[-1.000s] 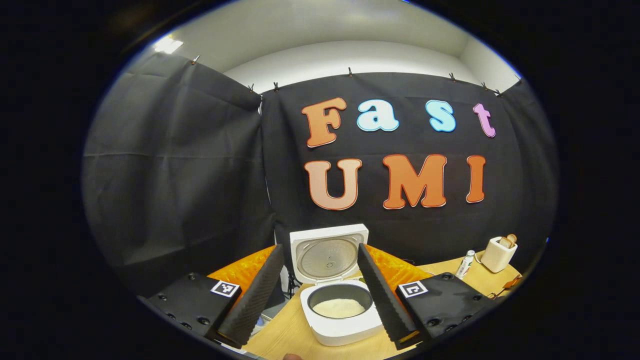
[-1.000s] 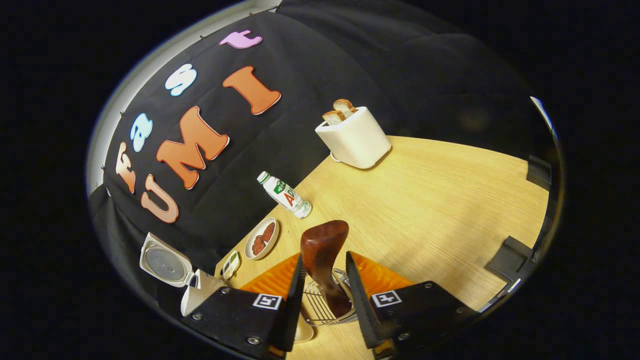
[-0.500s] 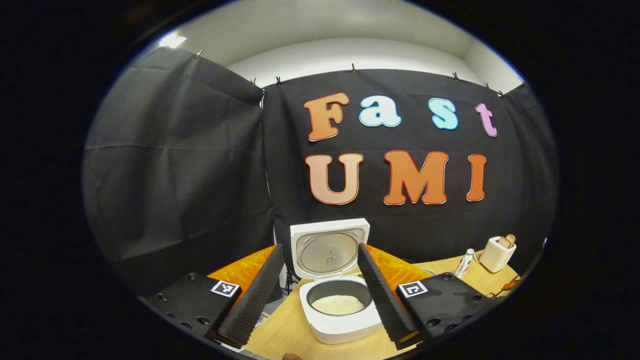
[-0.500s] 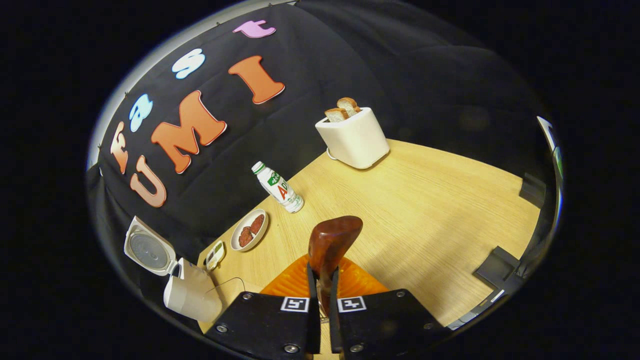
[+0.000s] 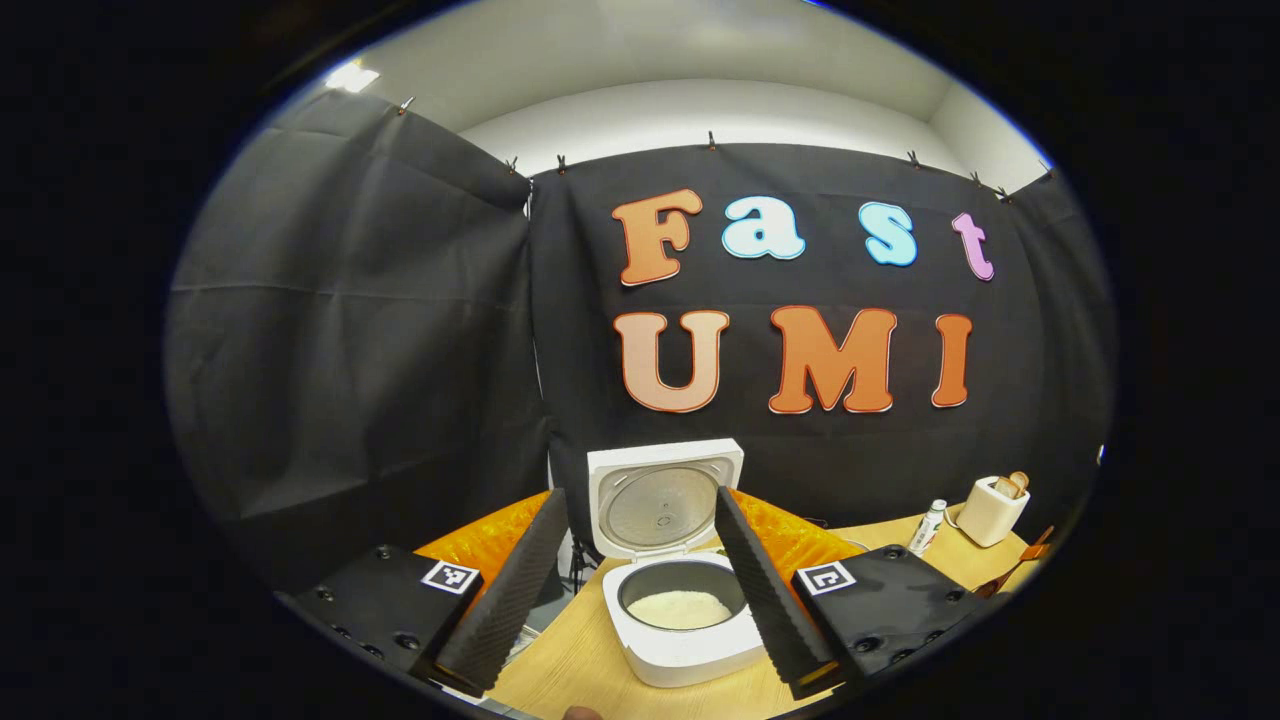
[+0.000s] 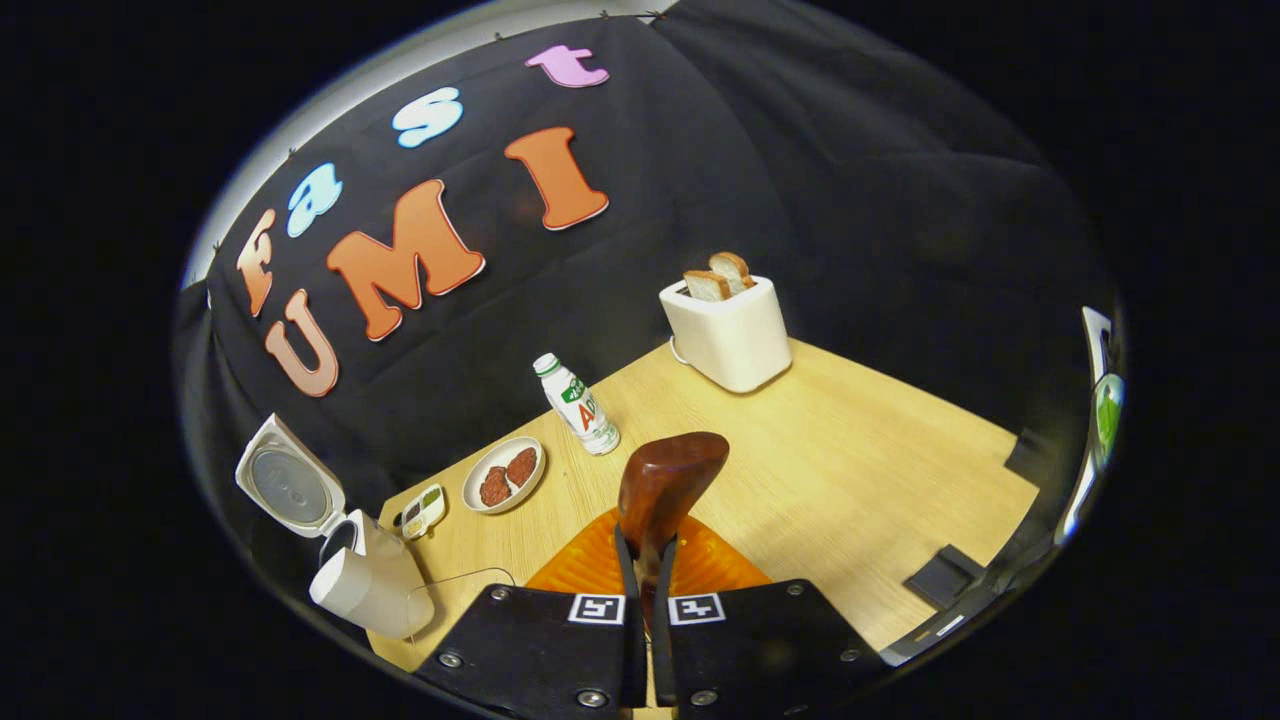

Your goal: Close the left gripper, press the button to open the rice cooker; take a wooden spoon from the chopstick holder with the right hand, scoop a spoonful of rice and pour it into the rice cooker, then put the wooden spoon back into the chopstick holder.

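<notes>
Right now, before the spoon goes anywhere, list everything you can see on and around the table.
rice cooker: one, white, lid up, white rice in the pot, at the table's left end
wooden spoon: one, dark reddish brown, bowl end up, gripped by its handle above the table
toaster: one, cream, two bread slices in the slots, by the back wall
bottle: one, white with green cap, upright, between toaster and plate
plate: one, pale, two dark red pieces on it, beside the bottle
small dish: one, pale, contents too small to tell, between plate and cooker
table: one, light wood
left gripper: open, facing the cooker
right gripper: shut on the spoon's handle
</notes>
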